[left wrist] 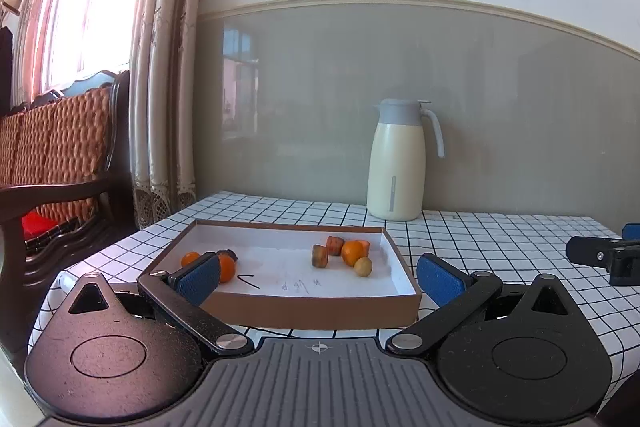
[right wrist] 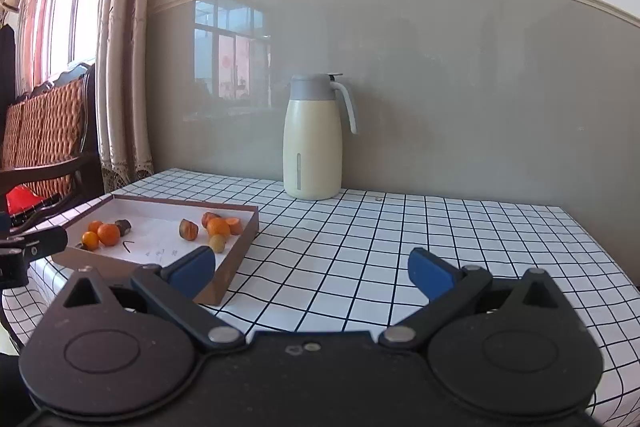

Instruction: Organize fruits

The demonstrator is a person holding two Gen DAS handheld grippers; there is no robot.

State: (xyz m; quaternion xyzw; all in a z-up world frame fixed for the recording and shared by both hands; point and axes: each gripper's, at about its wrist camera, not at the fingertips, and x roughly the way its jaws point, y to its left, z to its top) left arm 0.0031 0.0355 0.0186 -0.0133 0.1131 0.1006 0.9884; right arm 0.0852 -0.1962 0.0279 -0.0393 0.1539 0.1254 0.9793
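A shallow brown box with a white floor (left wrist: 400,269) (right wrist: 244,239) lies on the checked table. It holds two fruit groups. On the left are small oranges (left wrist: 226,267) (right wrist: 108,233) and a dark piece (right wrist: 123,225). On the right are an orange (left wrist: 352,253) (right wrist: 218,227), reddish-brown pieces (left wrist: 320,255) (right wrist: 188,229) and a small yellow fruit (left wrist: 363,266) (right wrist: 217,243). My left gripper (left wrist: 318,281) is open and empty, just before the box's near wall. My right gripper (right wrist: 312,273) is open and empty over the table, right of the box.
A cream thermos jug with a grey lid (left wrist: 396,161) (right wrist: 313,139) stands at the back by the wall. A wooden chair with orange cushions (left wrist: 52,155) and curtains (left wrist: 164,87) are left of the table. The other gripper shows at each view's edge (left wrist: 608,255) (right wrist: 24,247).
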